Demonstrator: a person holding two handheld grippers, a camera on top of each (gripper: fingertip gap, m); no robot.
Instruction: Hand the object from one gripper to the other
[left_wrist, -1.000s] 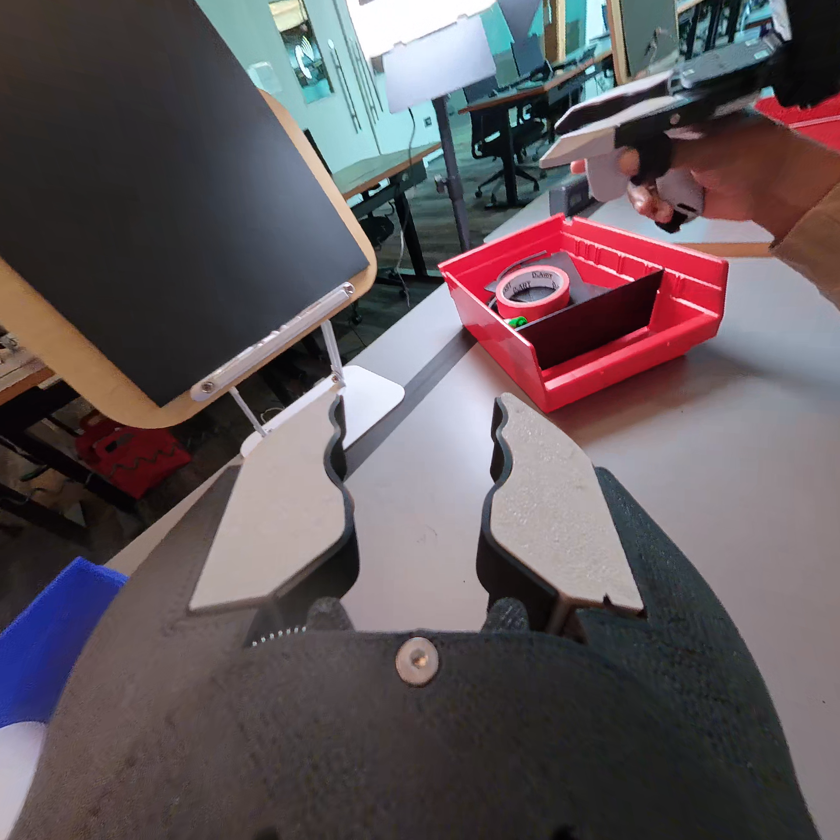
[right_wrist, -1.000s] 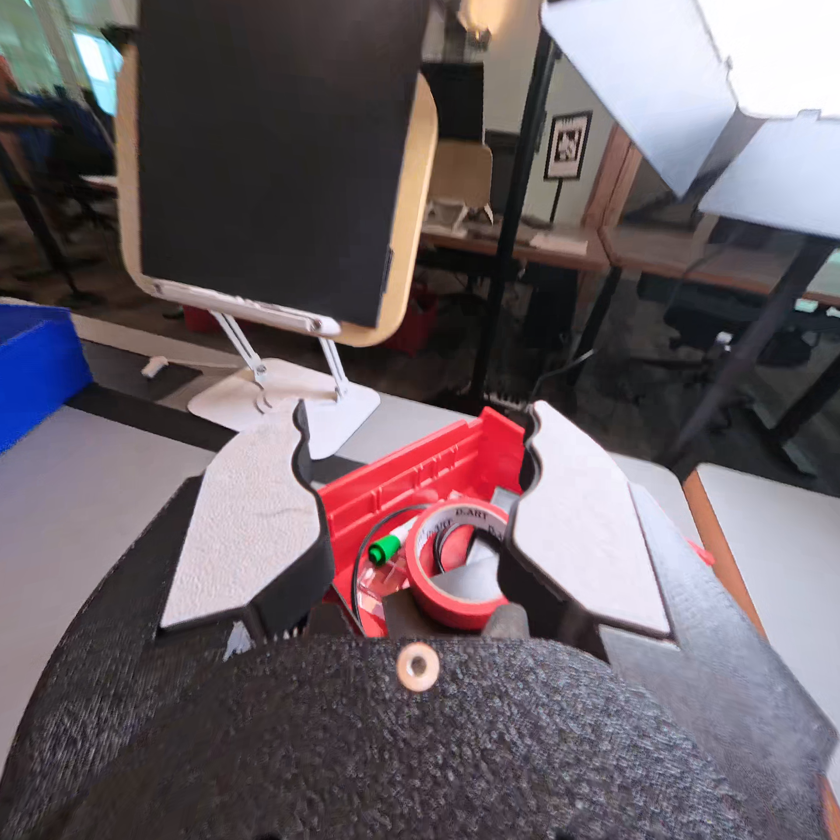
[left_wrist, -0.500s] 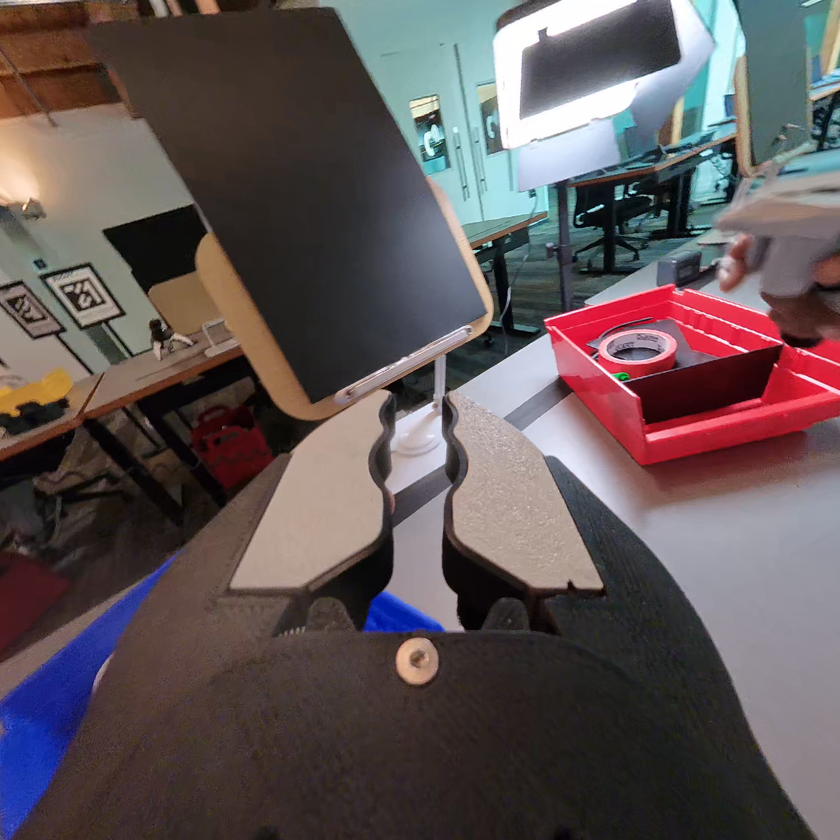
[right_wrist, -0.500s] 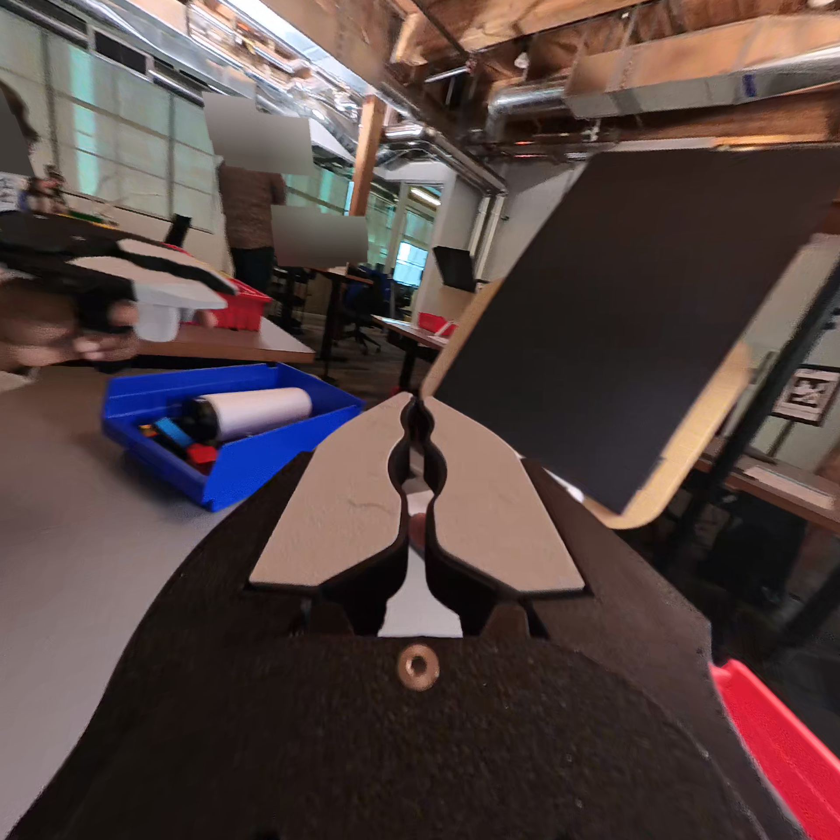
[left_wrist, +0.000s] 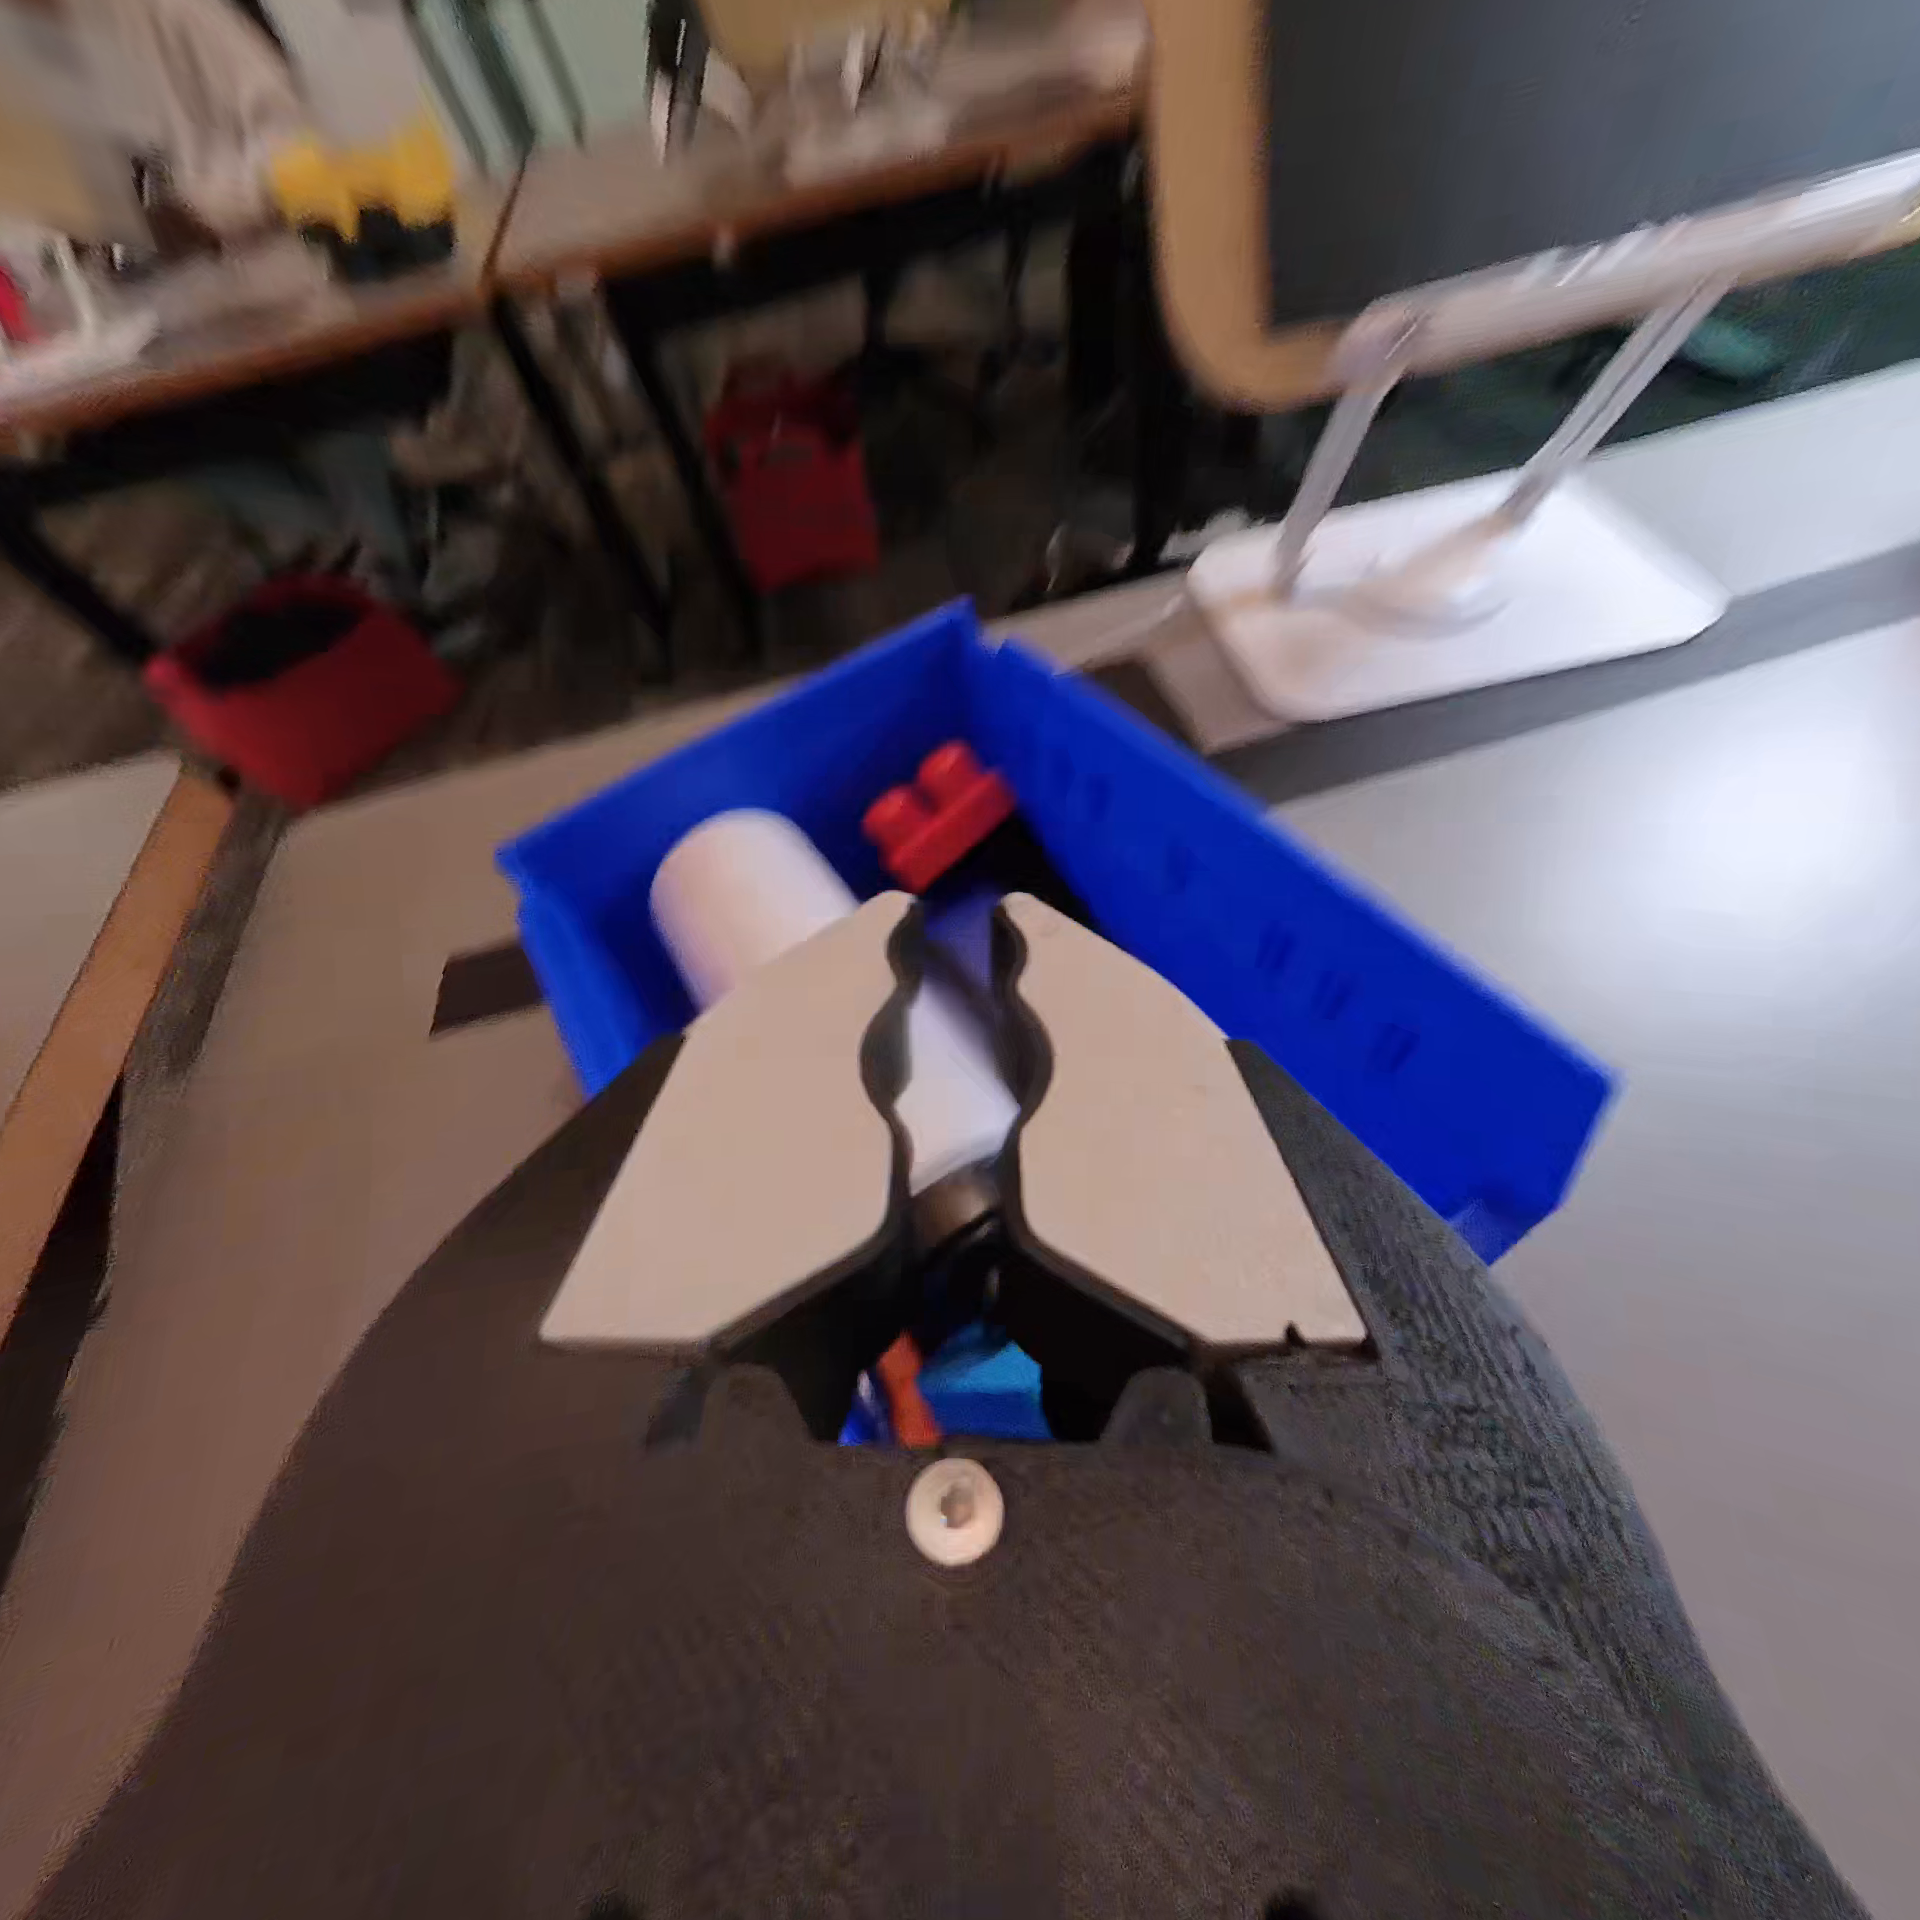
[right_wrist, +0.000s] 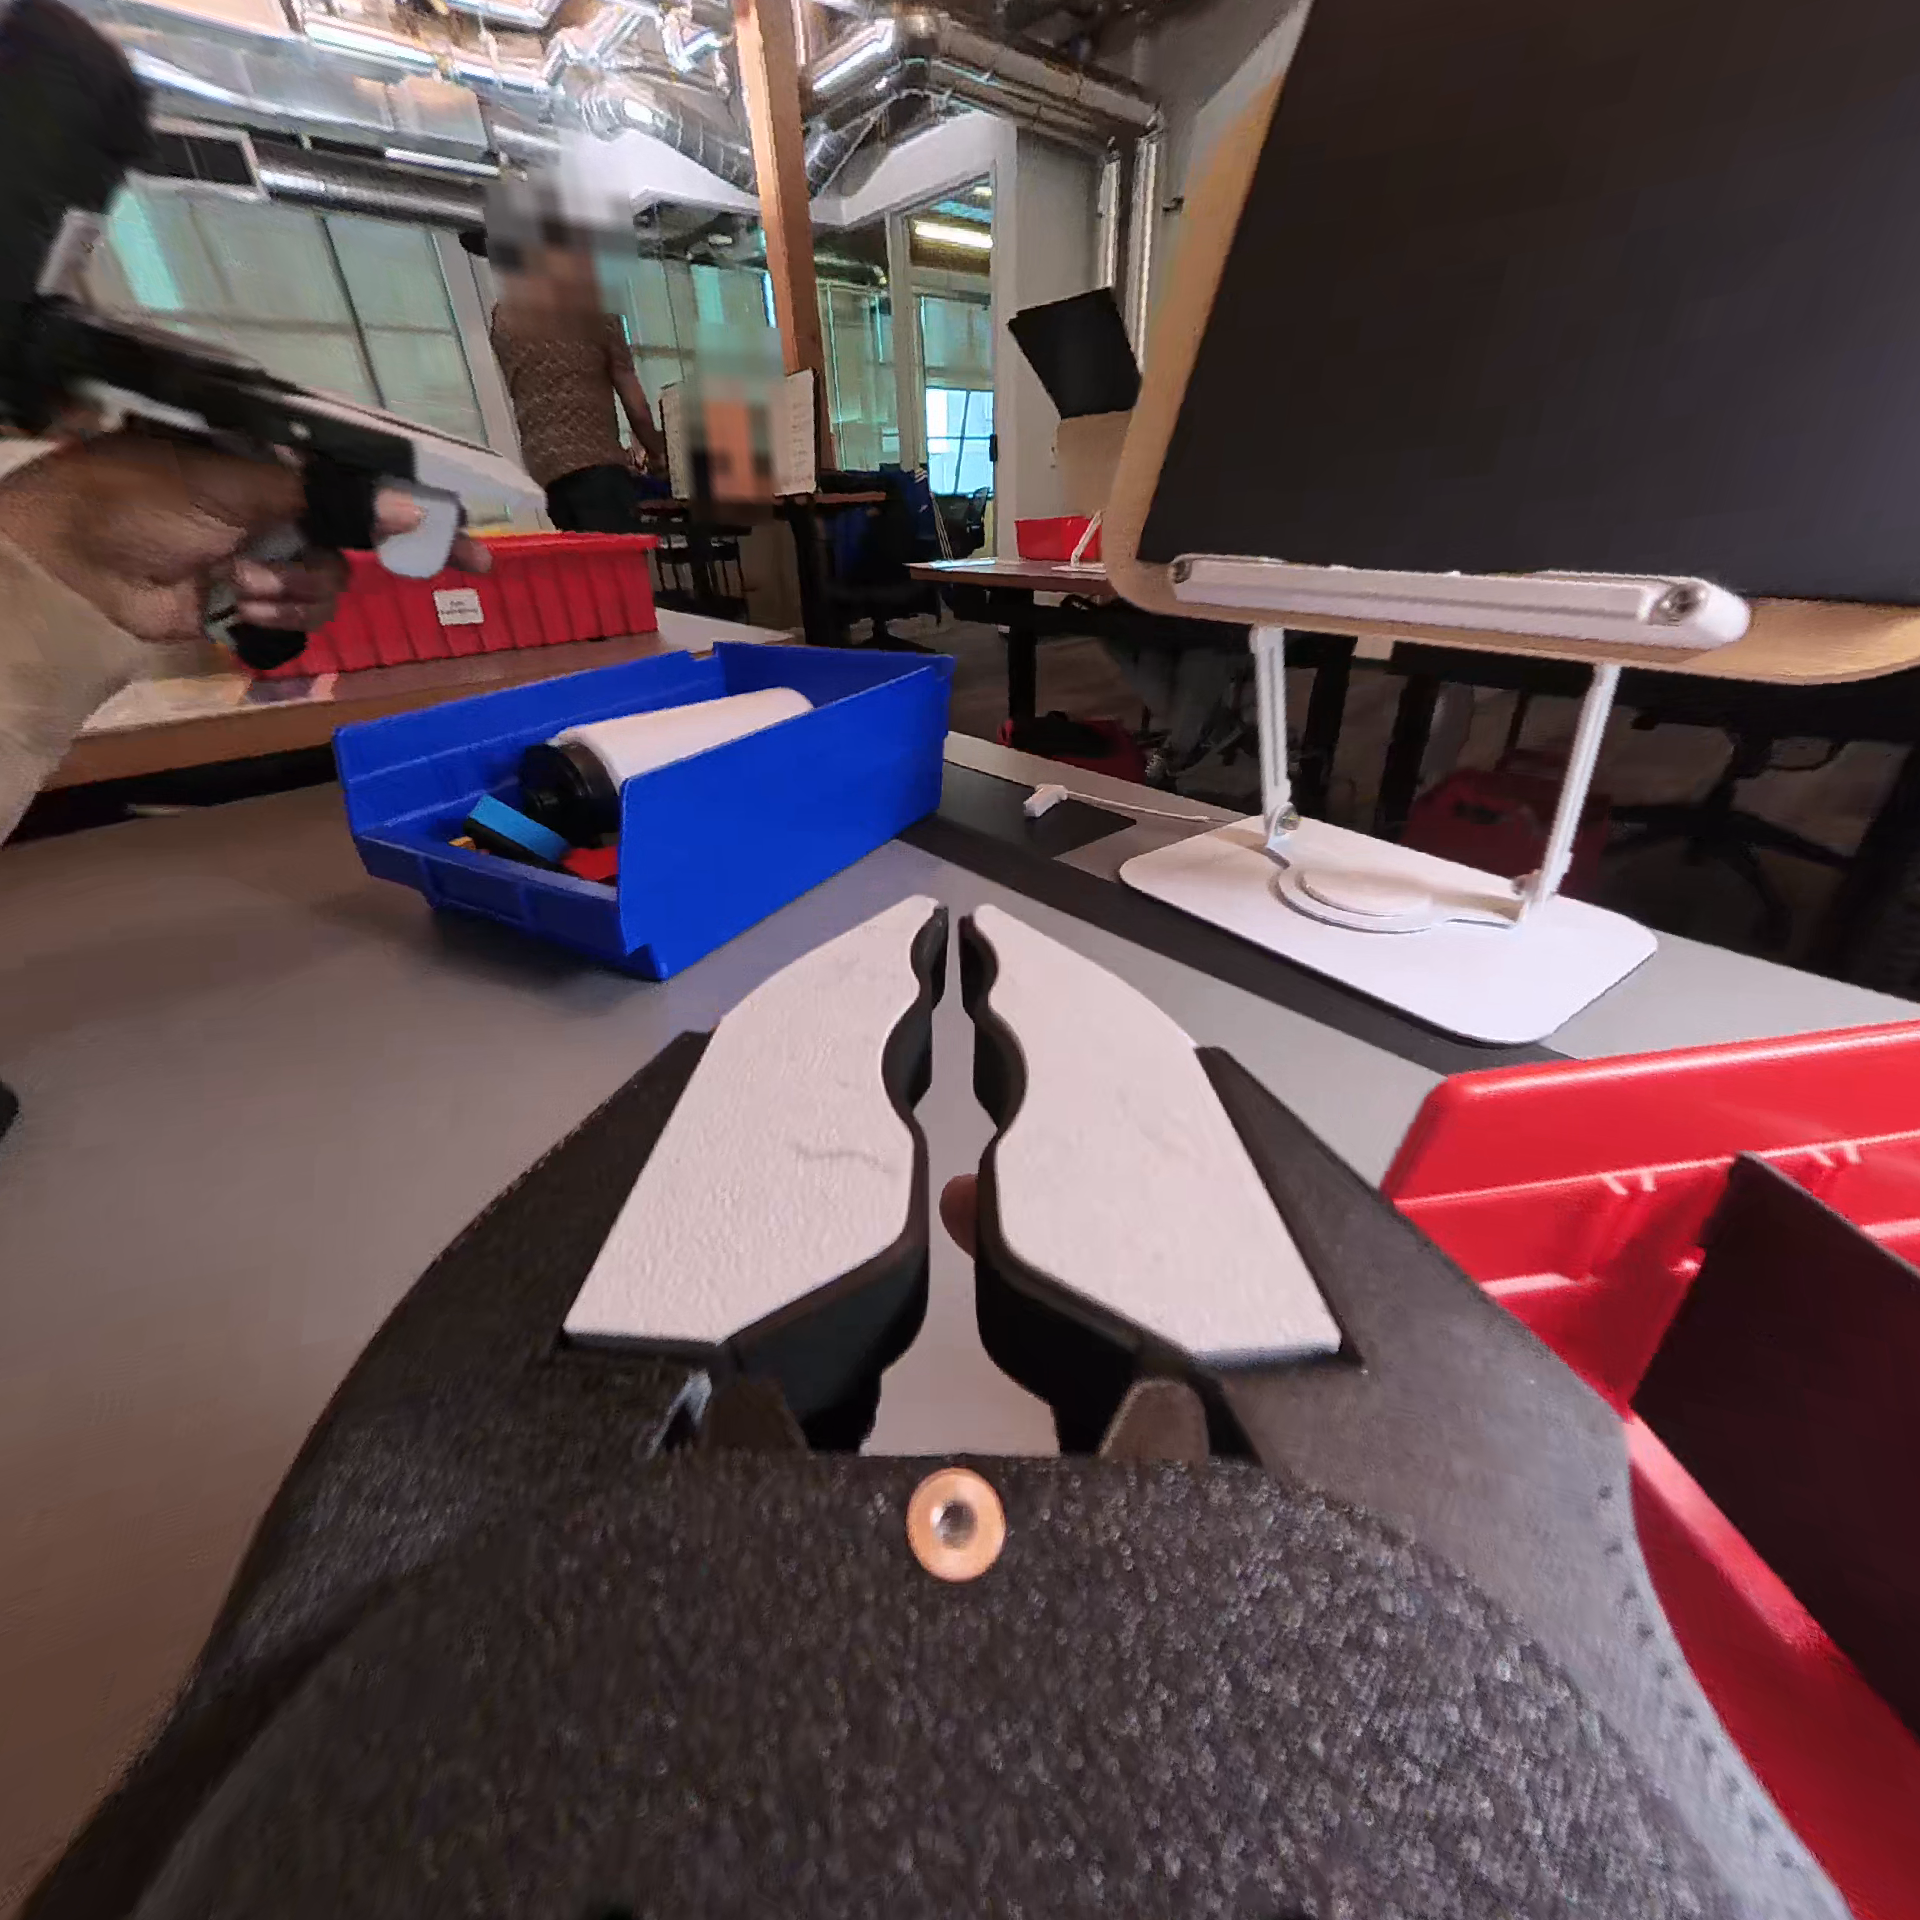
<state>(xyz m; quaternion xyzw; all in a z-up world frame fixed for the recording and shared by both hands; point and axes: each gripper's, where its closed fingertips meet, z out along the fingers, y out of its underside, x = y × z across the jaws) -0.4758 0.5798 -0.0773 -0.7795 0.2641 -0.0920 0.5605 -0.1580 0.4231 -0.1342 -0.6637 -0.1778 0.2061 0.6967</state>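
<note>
My left gripper (left_wrist: 961, 914) is shut and empty. It hovers above a blue bin (left_wrist: 1247, 935) that holds a white cylinder with a black cap (left_wrist: 738, 904), a red brick (left_wrist: 940, 805) and small blue and red pieces. This view is blurred. My right gripper (right_wrist: 953, 920) is shut and empty, low over the grey table (right_wrist: 260, 1039). In the right wrist view the blue bin (right_wrist: 748, 831) with the white cylinder (right_wrist: 686, 732) sits ahead on the left. The left gripper (right_wrist: 509, 488), held in a hand, is above and left of the bin.
A red bin (right_wrist: 1610, 1164) with a black divider (right_wrist: 1787, 1299) is close on the right of my right gripper. A dark board on a white stand (right_wrist: 1403, 925) stands at the table's far edge. A person stands in the background. Spacing between my two grippers at the tips: around 35 centimetres.
The left view swung from the board and red bin down onto the blue bin, and its fingers closed further. The right gripper, open a second ago, stays shut and now sits lower.
</note>
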